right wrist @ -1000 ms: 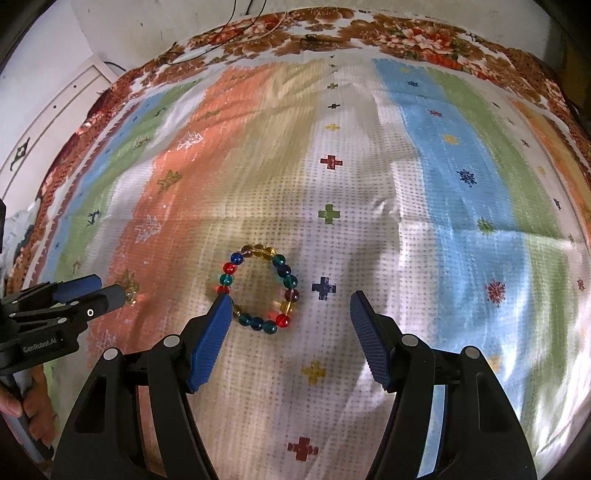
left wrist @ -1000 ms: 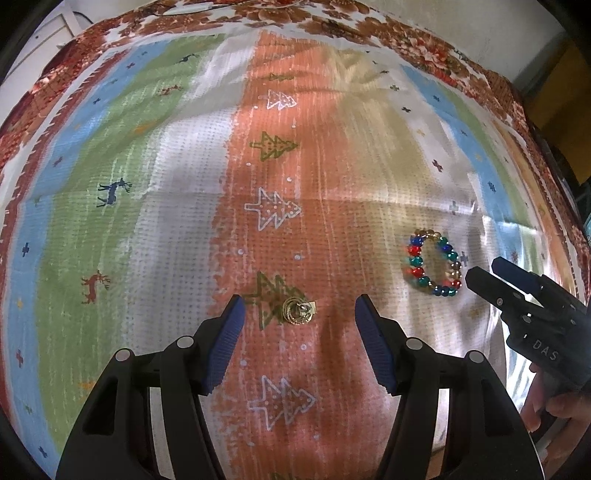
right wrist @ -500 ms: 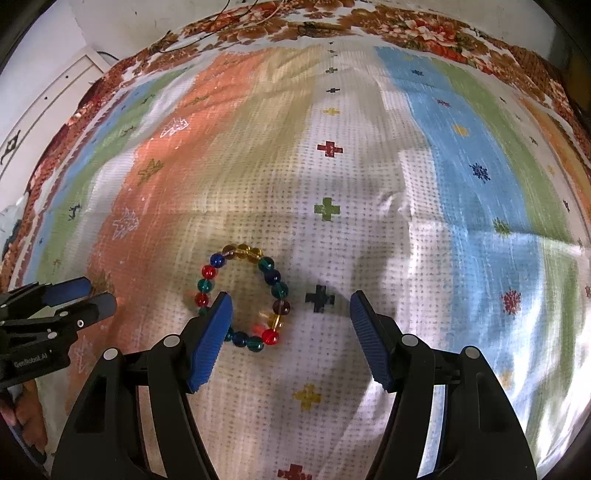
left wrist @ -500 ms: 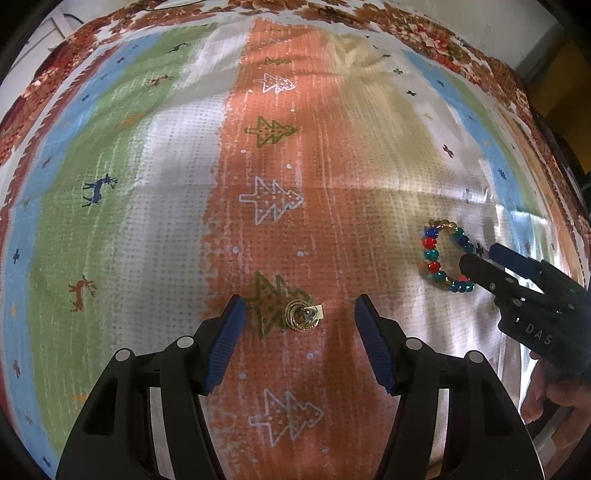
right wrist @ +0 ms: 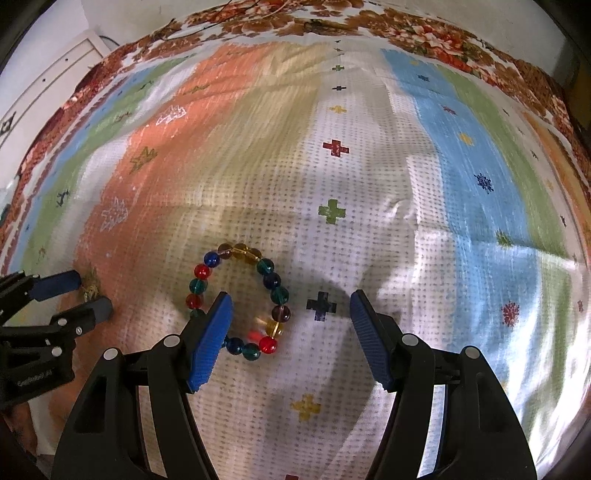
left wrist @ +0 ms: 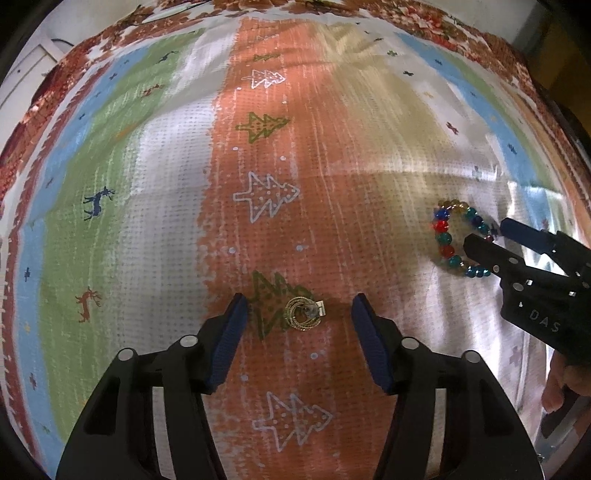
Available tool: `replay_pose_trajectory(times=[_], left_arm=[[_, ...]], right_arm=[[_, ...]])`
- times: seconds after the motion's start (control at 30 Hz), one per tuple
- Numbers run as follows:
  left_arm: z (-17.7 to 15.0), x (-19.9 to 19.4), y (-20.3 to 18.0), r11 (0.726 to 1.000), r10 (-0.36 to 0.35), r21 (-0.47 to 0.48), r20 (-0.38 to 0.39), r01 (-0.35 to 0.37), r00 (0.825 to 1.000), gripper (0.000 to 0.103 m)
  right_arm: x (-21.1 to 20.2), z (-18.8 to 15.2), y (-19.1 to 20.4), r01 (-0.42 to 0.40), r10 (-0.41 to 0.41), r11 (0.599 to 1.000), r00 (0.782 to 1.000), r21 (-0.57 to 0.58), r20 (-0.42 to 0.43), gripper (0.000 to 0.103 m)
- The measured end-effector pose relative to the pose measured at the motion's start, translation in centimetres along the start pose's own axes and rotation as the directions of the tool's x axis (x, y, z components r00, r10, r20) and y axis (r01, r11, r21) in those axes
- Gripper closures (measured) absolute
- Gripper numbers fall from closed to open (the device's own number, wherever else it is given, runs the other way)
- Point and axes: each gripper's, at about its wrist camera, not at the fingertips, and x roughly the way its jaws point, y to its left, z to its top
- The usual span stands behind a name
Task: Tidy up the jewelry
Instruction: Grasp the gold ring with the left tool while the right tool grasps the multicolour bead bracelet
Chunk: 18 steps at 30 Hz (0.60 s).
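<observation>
A small gold ring-like ornament with a clear stone [left wrist: 303, 313] lies on the orange stripe of the cloth. My left gripper [left wrist: 298, 314] is open, its fingers on either side of the ornament. A bracelet of coloured glass beads [right wrist: 240, 300] lies on the white part of the cloth; it also shows in the left wrist view [left wrist: 458, 240]. My right gripper [right wrist: 290, 314] is open and low over the bracelet, its left finger [right wrist: 210, 336] over the near-left beads, the ring's right side between the fingers. Neither gripper holds anything.
A striped festive cloth [left wrist: 166, 206] with trees, deer and crosses covers the whole surface, with a floral brown border [right wrist: 332, 22] at the far edge. A white panelled wall or door [right wrist: 44, 85] stands at the far left.
Both grippers have come forward and lower. The ornament now sits between the left fingers, and the right gripper's left finger now overlaps the bracelet. Neither item has moved.
</observation>
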Motion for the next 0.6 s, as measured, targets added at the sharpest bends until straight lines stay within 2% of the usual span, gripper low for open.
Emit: replay_pose_trajectory(times=[0.1,0.13,0.2,0.23,0.3,0.33,0.6], left_arm=[[-0.03,-0.02,0.42,1.0,0.007,-0.016,-0.003,-0.007,1.0,0.058],[-0.06,-0.08,0.57,1.0,0.013,-0.02,-0.003,-0.013,1.0,0.061],[-0.09,-0.12,0.78,0.999,0.024,-0.021,-0.001,-0.024,1.0,0.075],[-0.06,-0.1,0.83,0.999,0.026,-0.019,-0.001,-0.026,1.0,0.076],[-0.03,-0.1,0.73,0.999,0.028,-0.016,-0.001,-0.028,1.0,0.086],[-0.02,-0.1,0.82,0.999,0.028,-0.018,-0.002,-0.028,1.0,0.086],[0.07,-0.46,0.97,1.0,0.015,-0.024,-0.004,-0.015,1.0,0.087]], right_arm=[[-0.01,-0.17,-0.15,0.019,-0.019,1.0,1.0,0.003,0.004,0.048],[-0.02,-0.19,-0.29,0.019,-0.019,1.0,1.0,0.01,0.005,0.055],[-0.1,-0.17,-0.5,0.014,-0.014,1.0,1.0,0.012,0.007,0.068],[-0.13,-0.15,-0.57,0.008,-0.008,1.0,1.0,0.013,0.007,0.075],[-0.13,-0.21,-0.47,0.006,-0.006,1.0,1.0,0.007,0.007,0.087],[-0.11,-0.26,-0.38,0.008,-0.008,1.0,1.0,0.002,0.007,0.09],[-0.4,-0.38,-0.13,0.004,-0.004,1.0,1.0,-0.006,0.015,0.093]])
